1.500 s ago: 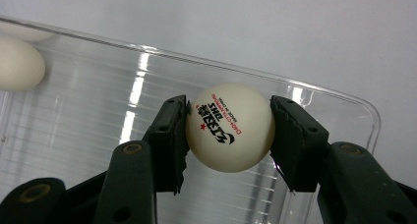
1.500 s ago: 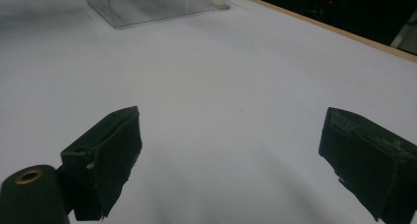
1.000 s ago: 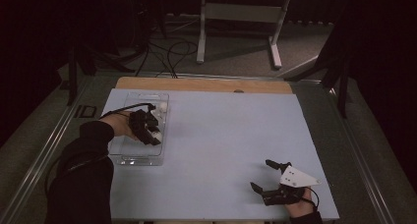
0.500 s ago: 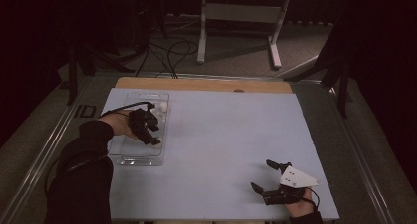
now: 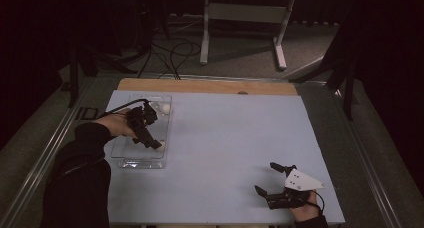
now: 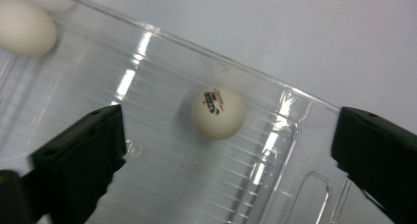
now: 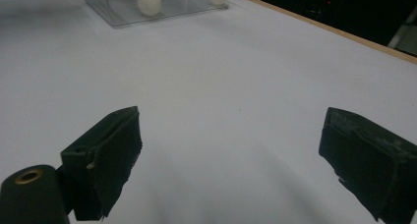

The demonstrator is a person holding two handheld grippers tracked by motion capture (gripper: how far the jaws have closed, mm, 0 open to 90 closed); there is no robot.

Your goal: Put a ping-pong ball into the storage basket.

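Pale-blue mat (image 5: 225, 153) on wood-edged table (image 5: 210, 86), dark room; both grippers (image 5: 145, 130) (image 5: 272, 180) released, clear tray (image 5: 142, 160) w/ balls (image 6: 218, 112).

ball: white table-tennis ball (image 6: 218, 112) with small red and black print, lying loose on the tray floor near one long wall
tray: clear plastic tray (image 6: 275, 150), ribbed floor, flat on the pale blue table
second ball: white ball (image 6: 24, 27), toward the tray's far end

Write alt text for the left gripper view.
A white ball with printed lettering lies in a clear plastic tray, between the open left tongs and untouched by them. A second ball sits blurred at the top left corner.
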